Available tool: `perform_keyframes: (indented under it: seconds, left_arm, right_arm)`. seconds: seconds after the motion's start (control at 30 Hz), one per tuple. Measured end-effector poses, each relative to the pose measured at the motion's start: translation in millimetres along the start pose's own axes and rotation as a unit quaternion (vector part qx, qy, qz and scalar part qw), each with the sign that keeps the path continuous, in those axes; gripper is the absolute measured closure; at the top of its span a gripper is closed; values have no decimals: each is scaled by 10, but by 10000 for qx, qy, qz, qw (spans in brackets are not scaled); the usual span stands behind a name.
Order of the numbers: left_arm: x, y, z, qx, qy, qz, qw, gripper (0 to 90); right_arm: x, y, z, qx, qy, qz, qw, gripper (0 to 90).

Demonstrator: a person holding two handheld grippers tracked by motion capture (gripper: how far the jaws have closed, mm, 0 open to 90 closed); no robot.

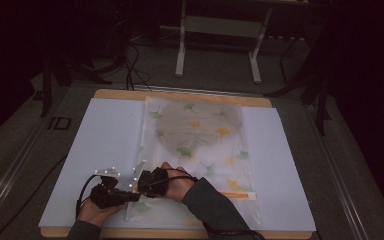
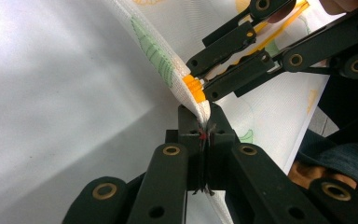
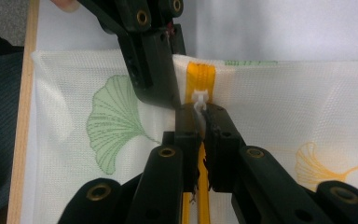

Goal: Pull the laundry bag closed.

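While the counter (image 1: 70, 150) lies broad and pale under its white covering, with a strip of wooden edge showing along its near and far sides, the mesh bag (image 1: 200, 145) printed with green and yellow ginkgo leaves lies flat down the middle of it, its far end reaching almost to the far wooden edge and its near end close to the near one. Wide bare white surface stretches to the left of the bag and a similar band to the right of it, so both flanks are open. Near the bag's near-left corner, both hands meet. The left tool (image 2: 204, 133) is clenched on the bag's hem at that corner, the cloth pinched between its black jaws and lifted into a small ridge just below the orange zipper end (image 2: 194, 87). The right tool (image 3: 200, 116), coming in across the bag from the right with the dark sleeve (image 1: 215, 205) lying over the fabric, is clenched on the white zipper pull (image 3: 200, 99), which sits at the end of the yellow zipper tape (image 3: 200, 74) at the bag's folded edge. The two tools are touching or nearly so at this corner, just inside the bag's left edge.
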State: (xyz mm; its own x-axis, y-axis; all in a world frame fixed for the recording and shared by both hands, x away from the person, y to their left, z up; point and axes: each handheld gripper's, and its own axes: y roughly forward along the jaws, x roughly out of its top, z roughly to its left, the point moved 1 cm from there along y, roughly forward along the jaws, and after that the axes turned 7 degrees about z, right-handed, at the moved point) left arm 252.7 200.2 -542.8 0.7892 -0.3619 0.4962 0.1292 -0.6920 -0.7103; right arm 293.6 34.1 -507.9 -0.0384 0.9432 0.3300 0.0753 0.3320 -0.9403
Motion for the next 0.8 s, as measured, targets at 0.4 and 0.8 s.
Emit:
perform_keyframes:
  seconds: [0.4,0.8]
  left_arm:
    - [-4,-7,0,-49,-20,-51,10000,882]
    - [-7,-16,4,-67,-20,-98,9999,882]
  right_arm:
    - [-45,11,3,-14,1,74,10000,850]
    - [-100,8,1,-14,8,122,9999,850]
